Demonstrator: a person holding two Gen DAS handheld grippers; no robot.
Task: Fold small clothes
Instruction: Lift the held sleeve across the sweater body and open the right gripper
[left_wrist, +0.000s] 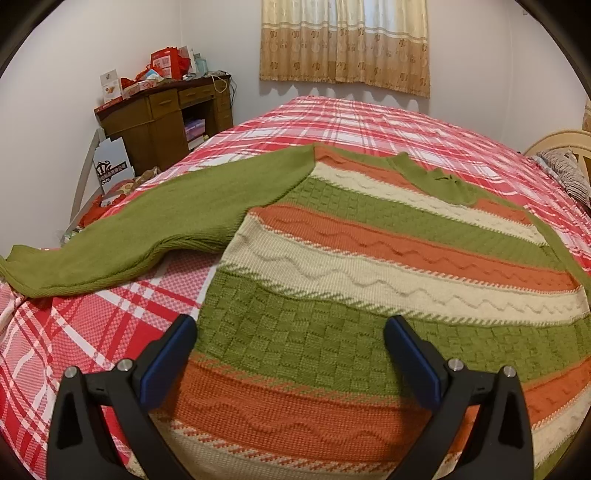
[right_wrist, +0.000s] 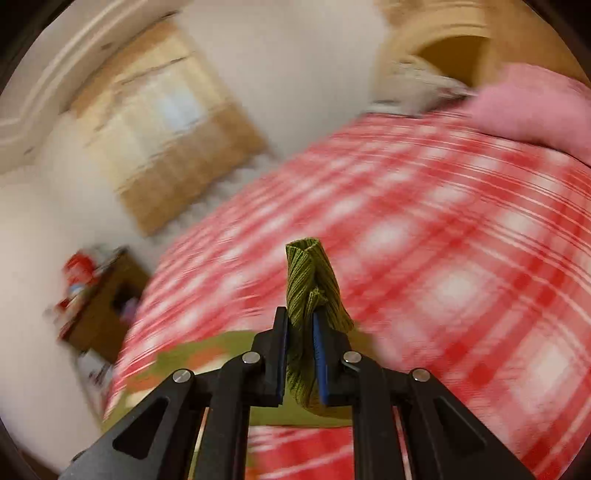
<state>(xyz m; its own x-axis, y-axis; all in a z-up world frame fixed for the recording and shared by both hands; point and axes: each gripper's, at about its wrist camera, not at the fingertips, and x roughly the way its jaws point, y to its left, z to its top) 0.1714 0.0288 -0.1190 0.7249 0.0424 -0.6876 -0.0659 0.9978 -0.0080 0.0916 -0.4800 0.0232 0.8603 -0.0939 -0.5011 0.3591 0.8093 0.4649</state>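
Garment: striped knit sweater (left_wrist: 369, 258), green, orange and cream bands, spread flat across the plaid bedspread (left_wrist: 369, 118), neckline toward 1 o'clock in the left wrist view
Near sleeve: plain green sleeve (left_wrist: 147, 229) lying out toward 9 o'clock, its end over the bed edge
Left gripper (left_wrist: 290, 341): jaws wide apart, empty, poised above the lower body of the sweater, blue pads (left_wrist: 168, 360) clear of the knit
Right gripper (right_wrist: 300, 332): jaws narrow, pinching a bunched ribbed green cuff (right_wrist: 310, 284), the ribbing poking out toward 12 o'clock
Handling: soft, limp and fairly thick knit; likely to sag and stretch under its own weight; ribbed edges and seams look the firmest places to pinch, hem corners and cuffs best
Hard to make out: right wrist view badly smeared, so the sweater shows there only as a blur of green and orange at 7 o'clock; how the held cuff joins the body is out of sight
Cut off: sweater's right side and hem run past the picture edge at 3 and 6 o'clock
Surroundings: wooden desk (left_wrist: 162, 114) at 10 o'clock, curtain (left_wrist: 343, 44) at 12
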